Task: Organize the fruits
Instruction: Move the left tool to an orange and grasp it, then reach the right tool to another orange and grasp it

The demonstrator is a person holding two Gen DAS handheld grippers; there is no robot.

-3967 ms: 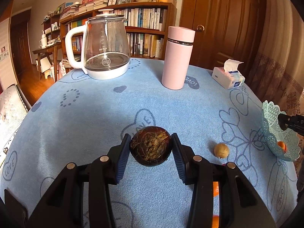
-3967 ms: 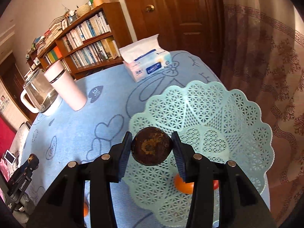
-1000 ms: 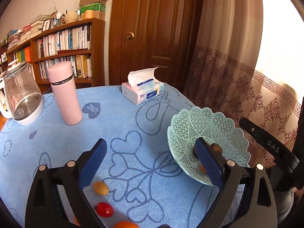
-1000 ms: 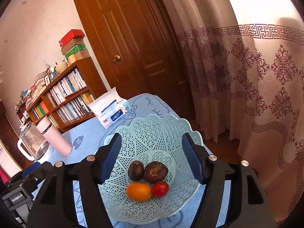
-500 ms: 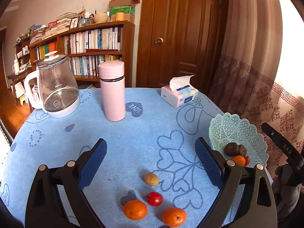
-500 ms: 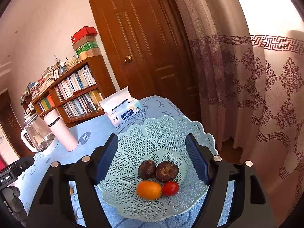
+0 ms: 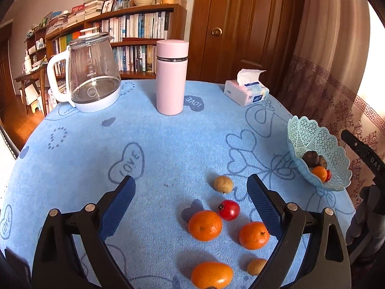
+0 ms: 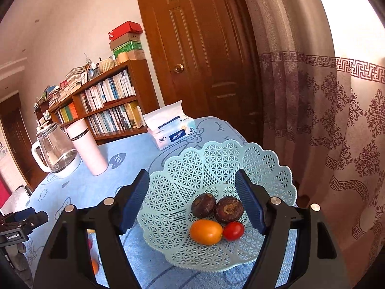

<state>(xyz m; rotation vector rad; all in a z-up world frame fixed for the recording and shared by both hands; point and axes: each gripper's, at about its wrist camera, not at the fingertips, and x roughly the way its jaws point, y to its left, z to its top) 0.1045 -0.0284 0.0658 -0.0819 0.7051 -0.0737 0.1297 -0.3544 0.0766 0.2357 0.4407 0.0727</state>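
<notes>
In the left wrist view, an oval orange fruit (image 7: 211, 274) is cut off by the lower edge, and a small tan fruit (image 7: 256, 266) at lower right is partly hidden behind the left tongs (image 7: 191, 200), whose jaws are spread wide with nothing between the pads. In the right wrist view, orange patches at lower left are seen only through gaps in the right tongs (image 8: 192, 201) and cannot be identified.

Compared with half a second ago, more loose fruit is shown on the blue heart-printed worktop (image 7: 149, 144) in the left view: two round oranges (image 7: 205, 225), a red cherry tomato (image 7: 229, 209) and a brownish round fruit (image 7: 223, 184).

The pale turquoise lattice plastic basket (image 8: 216, 159) is seen low in the right view, holding two dark brown wrinkled fruits (image 8: 228, 209), an orange oval fruit (image 8: 206, 231) and a red tomato (image 8: 233, 230). The right tongs are held open over it, gripping nothing.
</notes>
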